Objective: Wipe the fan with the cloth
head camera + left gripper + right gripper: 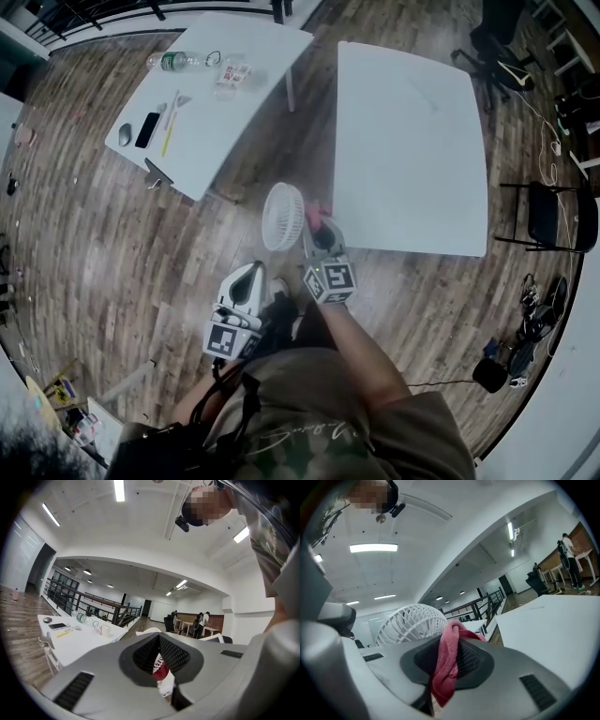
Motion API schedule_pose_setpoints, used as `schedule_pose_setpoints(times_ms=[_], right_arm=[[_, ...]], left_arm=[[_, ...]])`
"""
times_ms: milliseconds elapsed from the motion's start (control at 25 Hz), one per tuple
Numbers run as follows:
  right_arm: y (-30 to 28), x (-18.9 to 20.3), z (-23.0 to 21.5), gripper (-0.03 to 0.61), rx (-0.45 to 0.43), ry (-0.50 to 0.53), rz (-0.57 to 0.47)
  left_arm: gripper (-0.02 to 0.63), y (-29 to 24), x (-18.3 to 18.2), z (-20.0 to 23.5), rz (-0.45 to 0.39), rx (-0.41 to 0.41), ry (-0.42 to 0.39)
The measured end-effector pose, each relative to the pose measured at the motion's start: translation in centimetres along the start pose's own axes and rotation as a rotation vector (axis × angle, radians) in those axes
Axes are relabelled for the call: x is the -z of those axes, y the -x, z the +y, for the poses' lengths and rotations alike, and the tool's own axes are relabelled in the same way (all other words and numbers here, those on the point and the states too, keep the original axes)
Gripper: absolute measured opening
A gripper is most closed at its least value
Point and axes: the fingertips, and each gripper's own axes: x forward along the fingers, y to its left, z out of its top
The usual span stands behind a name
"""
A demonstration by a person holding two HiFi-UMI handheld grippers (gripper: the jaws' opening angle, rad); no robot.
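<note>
At frame centre, the right gripper (321,231), jaws part-closed, pinches a pink cloth (313,217) just right of the white fan (282,216), while the left gripper (251,274) below-left sits closed, empty; wiping looks about to start, so next the cloth must press against the fan.

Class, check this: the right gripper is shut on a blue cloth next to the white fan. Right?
No: the cloth is pink, not blue, as the right gripper view shows. The right gripper is shut on it, next to the white fan.
</note>
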Motion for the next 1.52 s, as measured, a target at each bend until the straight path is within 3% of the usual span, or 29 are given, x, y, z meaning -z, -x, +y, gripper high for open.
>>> schedule_pose_setpoints(times_ms=[600,800,1040,1400,1520], right_arm=[[-0.2,0.1,-0.2,0.078,0.004,0.067,-0.031],[-0.1,0.5,0.8,0.078,-0.012,0.184,0.03],[0.6,0.8,-0.3,0.078,0.004,0.169,0.032],[0.8,0.9,-0.4,0.08,-0.021,0.165,0.043],[0.6,1.0,-0.4,0.08,-0.026,0.161,0.047]], left_arm=[[0.02,-0.1,1.2,0.5,0.017,-0.002,0.014],[0.02,-0.5,1.4,0.3,0.019,-0.002,0.011],[0.02,-0.9,1.3,-0.3,-0.008,0.002,0.009],[0.02,-1.2,2.4,-1.4,0.044,-0.01,0.007],[0.02,-1.3,2.2,-0.9,0.022,-0.033,0.061]])
